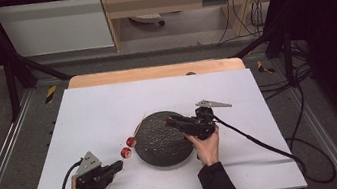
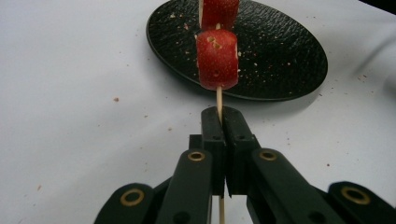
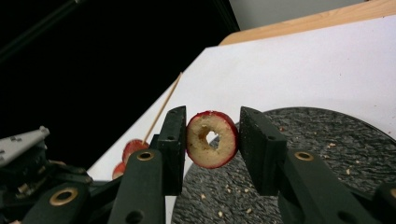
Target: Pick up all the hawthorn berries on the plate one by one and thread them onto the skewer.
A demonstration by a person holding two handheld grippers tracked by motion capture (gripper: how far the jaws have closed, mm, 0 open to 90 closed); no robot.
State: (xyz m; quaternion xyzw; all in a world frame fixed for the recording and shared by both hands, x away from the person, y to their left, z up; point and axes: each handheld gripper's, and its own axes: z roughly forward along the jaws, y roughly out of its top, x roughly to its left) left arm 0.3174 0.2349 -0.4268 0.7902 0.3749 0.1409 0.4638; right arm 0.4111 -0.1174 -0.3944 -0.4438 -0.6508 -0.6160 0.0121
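Note:
My left gripper is shut on the lower end of a thin wooden skewer. Two red fruit pieces are threaded on it, just left of a black textured plate. From the high view, this gripper sits at the front left, and the skewered pieces hang beside the plate. My right gripper is shut on a red-skinned fruit ring with a hole through its pale middle. It holds the ring over the plate's far part.
The white table sheet lies on a wooden top whose far edge shows. Crumbs dot the plate and the sheet near it. Black frame legs and cables stand on the floor around the table. Both gripper cables trail toward the front.

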